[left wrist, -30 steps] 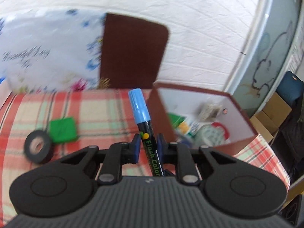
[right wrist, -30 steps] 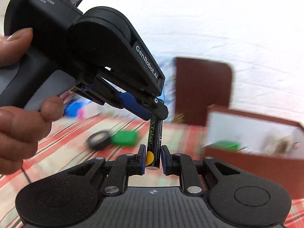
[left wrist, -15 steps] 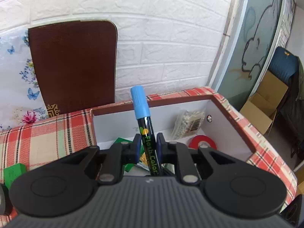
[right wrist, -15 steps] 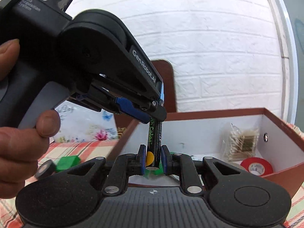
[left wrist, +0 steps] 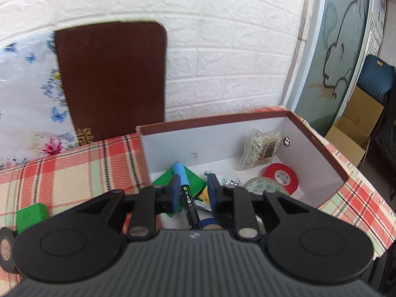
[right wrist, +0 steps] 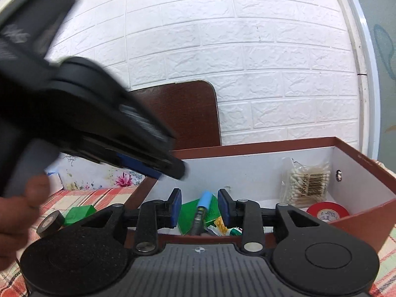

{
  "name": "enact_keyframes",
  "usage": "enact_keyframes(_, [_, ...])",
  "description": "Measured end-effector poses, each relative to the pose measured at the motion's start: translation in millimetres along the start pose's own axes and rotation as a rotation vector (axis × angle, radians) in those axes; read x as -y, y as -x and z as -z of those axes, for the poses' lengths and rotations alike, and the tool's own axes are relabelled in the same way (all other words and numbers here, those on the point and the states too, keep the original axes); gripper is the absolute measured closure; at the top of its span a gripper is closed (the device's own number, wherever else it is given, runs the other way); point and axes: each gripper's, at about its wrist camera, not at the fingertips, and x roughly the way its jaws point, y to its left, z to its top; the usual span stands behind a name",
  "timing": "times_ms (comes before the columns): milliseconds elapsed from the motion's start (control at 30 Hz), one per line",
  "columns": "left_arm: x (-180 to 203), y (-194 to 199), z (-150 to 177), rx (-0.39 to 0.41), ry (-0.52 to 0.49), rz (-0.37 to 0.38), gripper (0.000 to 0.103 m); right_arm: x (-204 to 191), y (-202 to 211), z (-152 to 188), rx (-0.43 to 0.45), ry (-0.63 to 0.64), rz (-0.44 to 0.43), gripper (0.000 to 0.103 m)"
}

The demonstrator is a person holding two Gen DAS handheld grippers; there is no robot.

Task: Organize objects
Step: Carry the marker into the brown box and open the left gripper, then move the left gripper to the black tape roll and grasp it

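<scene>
A black marker with a light blue cap [left wrist: 184, 188] lies inside the brown box [left wrist: 319, 153], loose between the spread fingers of my left gripper [left wrist: 191, 190], which is open above the box. It shows in the right wrist view too [right wrist: 201, 210], below my open right gripper [right wrist: 199, 206]. The box [right wrist: 358, 220] also holds a green packet [left wrist: 195, 178], a red tape roll [left wrist: 281, 177], a pale tape roll [left wrist: 262, 185] and a bag of cotton swabs [right wrist: 307, 182]. The left gripper's body [right wrist: 94, 123] is blurred at the left of the right wrist view.
A green block [left wrist: 31, 216] and a black tape roll [left wrist: 6, 247] lie on the checked tablecloth left of the box. A brown board [left wrist: 111, 79] leans on the white brick wall. Cardboard boxes [left wrist: 356, 128] stand on the floor at the right.
Both grippers have opened and let go of the marker, which has dropped into the box. The left gripper has pulled away to the left in the right wrist view.
</scene>
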Motion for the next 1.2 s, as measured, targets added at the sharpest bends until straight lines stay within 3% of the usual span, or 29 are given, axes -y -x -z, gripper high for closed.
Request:
enact_keyframes(167, [-36.4,40.4,28.3,0.049,0.043,-0.054,0.072,-11.4,24.6,1.8,0.047,0.037,0.035,0.069])
enact_keyframes(367, [-92.4,59.4,90.8,-0.006,0.148,-0.153,0.063,-23.6,32.6,-4.5,0.055,0.106,0.009,0.066])
enact_keyframes(533, [-152.9,80.9,142.2,-0.028,0.213,-0.35,0.06,-73.1,31.6,5.2,-0.012,0.174,-0.139,0.063])
enact_keyframes(733, [-234.4,89.4,197.0,-0.016,0.337,-0.522,0.057,-135.1,-6.5,29.3,-0.195,0.277,-0.313,0.062])
enact_keyframes(900, [-250.3,104.4,215.5,0.153,0.414,-0.489,0.05,-174.2,-53.1,34.6,-0.284,0.291,-0.378,0.056])
enact_keyframes(1100, [-263.2,111.6,224.2,0.229,0.535,-0.432,0.049,-218.9,-112.7,28.7,-0.305,0.315,-0.353,0.056])
enact_keyframes(1200, [-263.4,109.9,224.4,0.237,0.532,-0.418,0.047,-238.5,-130.5,41.8,-0.343,0.417,-0.374,0.072])
